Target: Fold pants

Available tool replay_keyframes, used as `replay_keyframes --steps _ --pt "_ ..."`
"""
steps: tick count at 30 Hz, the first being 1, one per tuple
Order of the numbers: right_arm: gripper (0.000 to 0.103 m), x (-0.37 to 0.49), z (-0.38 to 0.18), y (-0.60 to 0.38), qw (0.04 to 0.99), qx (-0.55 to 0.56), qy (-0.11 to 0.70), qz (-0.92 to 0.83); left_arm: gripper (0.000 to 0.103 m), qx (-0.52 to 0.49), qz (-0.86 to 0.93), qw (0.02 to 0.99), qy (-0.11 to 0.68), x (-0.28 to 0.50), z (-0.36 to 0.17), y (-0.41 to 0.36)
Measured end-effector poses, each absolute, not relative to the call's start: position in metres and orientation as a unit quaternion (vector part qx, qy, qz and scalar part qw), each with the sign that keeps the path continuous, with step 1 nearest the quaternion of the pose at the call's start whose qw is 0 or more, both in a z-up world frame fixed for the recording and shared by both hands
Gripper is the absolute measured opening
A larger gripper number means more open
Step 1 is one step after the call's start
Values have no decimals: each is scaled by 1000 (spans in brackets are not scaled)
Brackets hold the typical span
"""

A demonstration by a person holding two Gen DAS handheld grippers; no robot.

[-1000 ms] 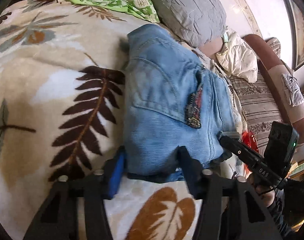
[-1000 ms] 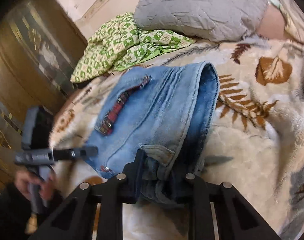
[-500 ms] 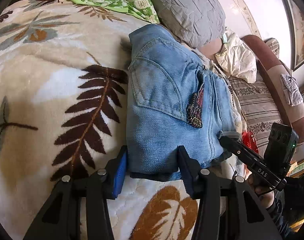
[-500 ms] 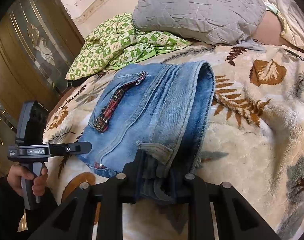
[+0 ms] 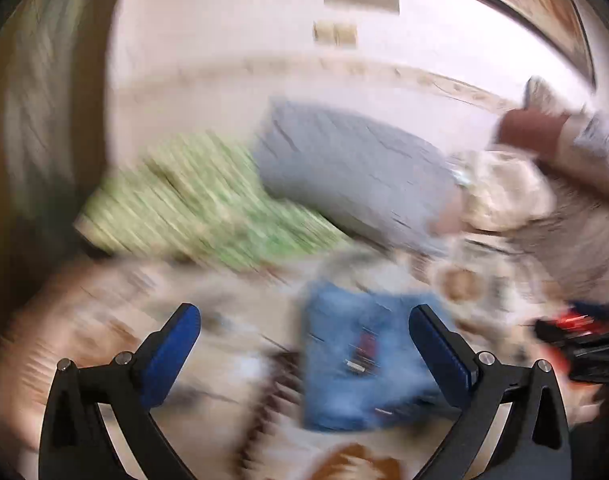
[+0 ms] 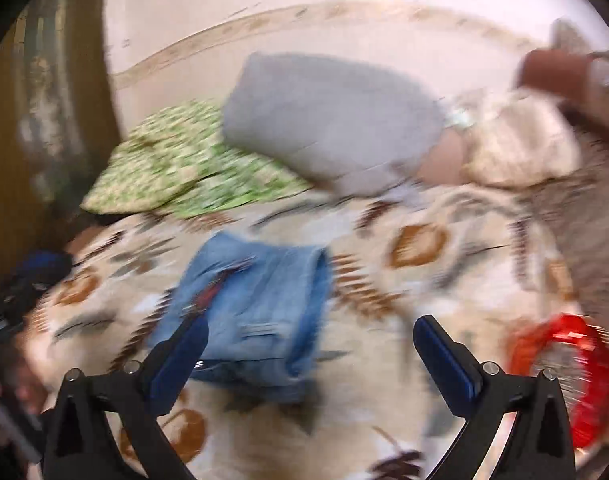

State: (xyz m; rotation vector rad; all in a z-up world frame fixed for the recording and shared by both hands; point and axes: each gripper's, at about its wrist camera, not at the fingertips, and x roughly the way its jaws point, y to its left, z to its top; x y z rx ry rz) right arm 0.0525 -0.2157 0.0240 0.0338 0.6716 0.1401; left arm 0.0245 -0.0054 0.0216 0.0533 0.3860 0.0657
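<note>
On the leaf-print blanket (image 6: 424,292), folded jeans (image 6: 260,304) are left free as the left gripper (image 5: 304,354) and right gripper (image 6: 310,360) are opening, empty; springy denim could unfold.

Both grippers have let go of the folded jeans (image 6: 256,308) and pulled back from them. The left gripper (image 5: 304,344) and right gripper (image 6: 310,354) are opening, jaws wide with nothing gripped. Both views are now motion-blurred, and the jeans sit smaller, low in each frame.

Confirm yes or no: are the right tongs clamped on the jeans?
No: the right tongs are spreading wide above the folded jeans, pads clear of the denim.
</note>
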Motion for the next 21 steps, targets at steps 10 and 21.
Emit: replay_keyframes --steps 10,21 --pt "103 -29 17 -211 950 1 313 -20 103 -15 -21 967 254 -24 -10 -15" --pt "103 -50 13 -200 942 11 336 -4 103 -18 -16 959 281 -43 -6 -11"
